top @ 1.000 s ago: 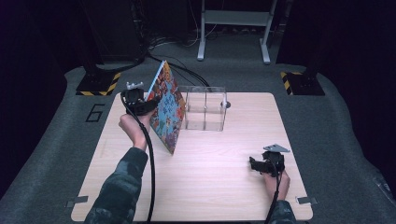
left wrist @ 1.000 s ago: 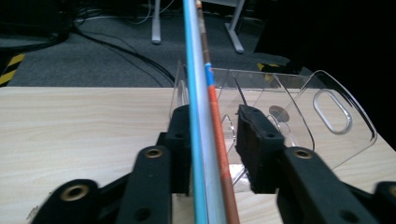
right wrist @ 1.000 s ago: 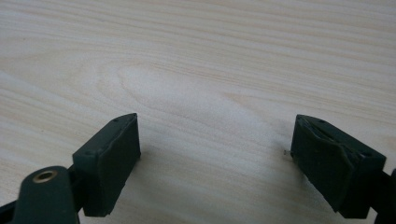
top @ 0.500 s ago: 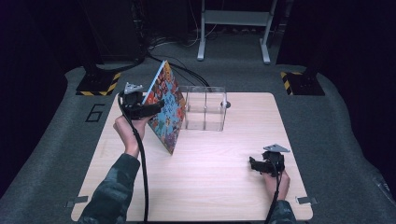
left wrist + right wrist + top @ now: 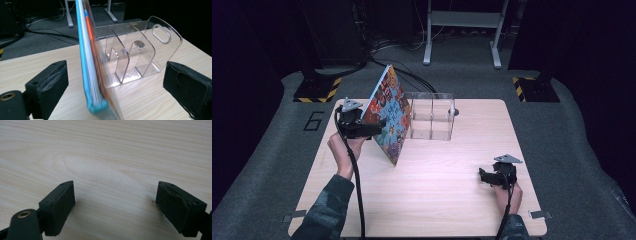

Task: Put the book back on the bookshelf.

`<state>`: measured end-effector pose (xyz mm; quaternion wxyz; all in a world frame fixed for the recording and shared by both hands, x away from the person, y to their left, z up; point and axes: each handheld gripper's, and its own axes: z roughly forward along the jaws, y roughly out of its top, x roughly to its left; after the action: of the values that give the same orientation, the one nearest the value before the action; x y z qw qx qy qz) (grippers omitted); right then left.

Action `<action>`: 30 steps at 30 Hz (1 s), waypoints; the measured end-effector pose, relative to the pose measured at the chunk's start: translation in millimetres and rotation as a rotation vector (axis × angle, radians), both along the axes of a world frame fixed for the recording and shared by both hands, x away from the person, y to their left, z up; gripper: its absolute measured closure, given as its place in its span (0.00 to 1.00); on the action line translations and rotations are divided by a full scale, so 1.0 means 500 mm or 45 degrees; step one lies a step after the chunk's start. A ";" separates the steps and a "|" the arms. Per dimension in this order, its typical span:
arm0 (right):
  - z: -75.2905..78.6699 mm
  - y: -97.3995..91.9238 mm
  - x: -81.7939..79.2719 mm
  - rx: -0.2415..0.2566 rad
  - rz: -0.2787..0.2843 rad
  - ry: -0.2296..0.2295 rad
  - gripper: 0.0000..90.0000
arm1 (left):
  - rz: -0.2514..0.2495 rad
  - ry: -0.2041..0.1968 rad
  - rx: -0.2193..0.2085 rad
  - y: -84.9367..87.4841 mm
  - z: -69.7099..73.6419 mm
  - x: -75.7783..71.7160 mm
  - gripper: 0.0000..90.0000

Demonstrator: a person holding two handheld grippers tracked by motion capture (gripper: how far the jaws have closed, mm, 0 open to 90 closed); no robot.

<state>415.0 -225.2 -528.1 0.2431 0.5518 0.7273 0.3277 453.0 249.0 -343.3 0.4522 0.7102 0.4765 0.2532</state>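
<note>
High view: colourful flat book [image 5: 388, 120] is standing tilted on the wooden table [image 5: 437, 200], leaning against the clear acrylic rack [image 5: 432, 116]. Left gripper [image 5: 379, 125] is sitting at its cover, right gripper [image 5: 482, 176] resting well apart.

Left gripper view: jaws have just been opening, now gaping wide, pads clear of the book's [image 5: 93, 72] blue spine and page edges between them. Rack's [image 5: 140, 52] curved dividers are showing.

Right gripper view: jaws are hanging open, nothing held, over bare wood grain [image 5: 107, 157].
</note>
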 end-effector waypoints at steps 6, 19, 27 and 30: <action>0.000 0.000 0.000 0.000 0.002 0.000 0.17 | -0.037 0.010 0.010 0.006 -0.020 -0.021 0.00; 0.000 0.000 0.001 0.000 0.005 0.000 0.17 | -0.017 0.017 -0.049 0.008 -0.105 -0.035 0.02; 0.000 0.000 0.001 0.000 0.004 0.000 0.17 | 0.016 0.052 -0.084 -0.013 -0.162 -0.028 0.22; 0.000 0.000 0.001 0.000 0.004 0.000 0.17 | 0.031 0.072 -0.088 -0.026 -0.187 -0.026 0.29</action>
<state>415.4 -225.2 -528.1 0.2427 0.5505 0.7282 0.3282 439.8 235.8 -436.6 0.4596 0.6953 0.5061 0.2219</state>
